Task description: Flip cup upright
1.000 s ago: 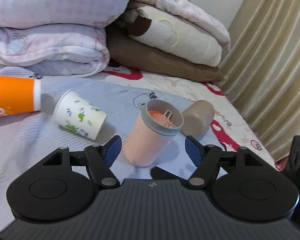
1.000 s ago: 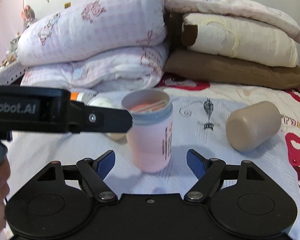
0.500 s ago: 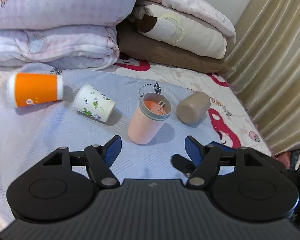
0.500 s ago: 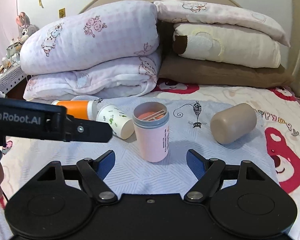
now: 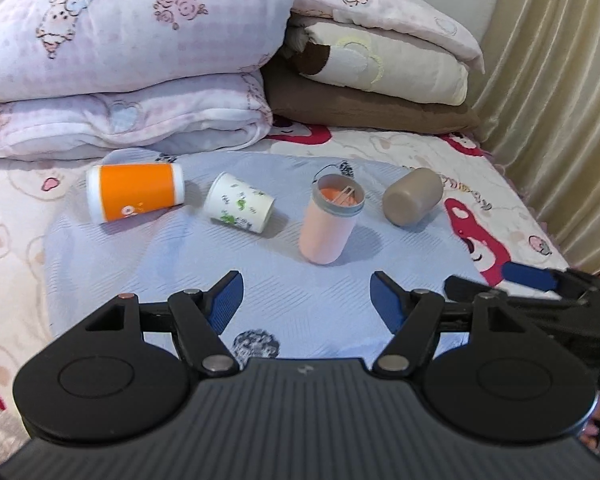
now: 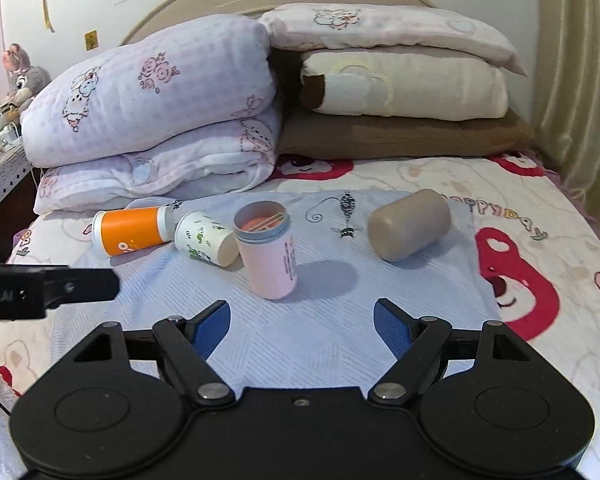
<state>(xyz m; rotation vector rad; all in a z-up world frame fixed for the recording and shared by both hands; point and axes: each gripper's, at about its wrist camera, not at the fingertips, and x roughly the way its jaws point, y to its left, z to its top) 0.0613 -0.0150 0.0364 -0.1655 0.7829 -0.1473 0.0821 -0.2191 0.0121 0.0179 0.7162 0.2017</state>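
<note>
On the pale blue cloth [image 6: 340, 344] spread over the bed, four containers lie in a row ahead of both tools. The pink cup [image 5: 328, 222] [image 6: 269, 254] stands upright, long axis near vertical, its grey-rimmed mouth facing up. To its left lie the white printed paper cup [image 5: 238, 209] [image 6: 206, 240] and the orange cup [image 5: 135, 192] [image 6: 130, 231], both on their sides; to its right the brown cup [image 5: 413, 197] [image 6: 409, 230] lies on its side, well apart. Bare cloth separates the pink cup from both tools. Stacked folded quilts [image 6: 156, 120] and pillows [image 6: 400, 80] bound the far edge; a curtain [image 5: 560, 100] bounds the right. Left gripper [image 5: 306, 300] and right gripper [image 6: 302, 322]: jaws spread wide, holding nothing.
</note>
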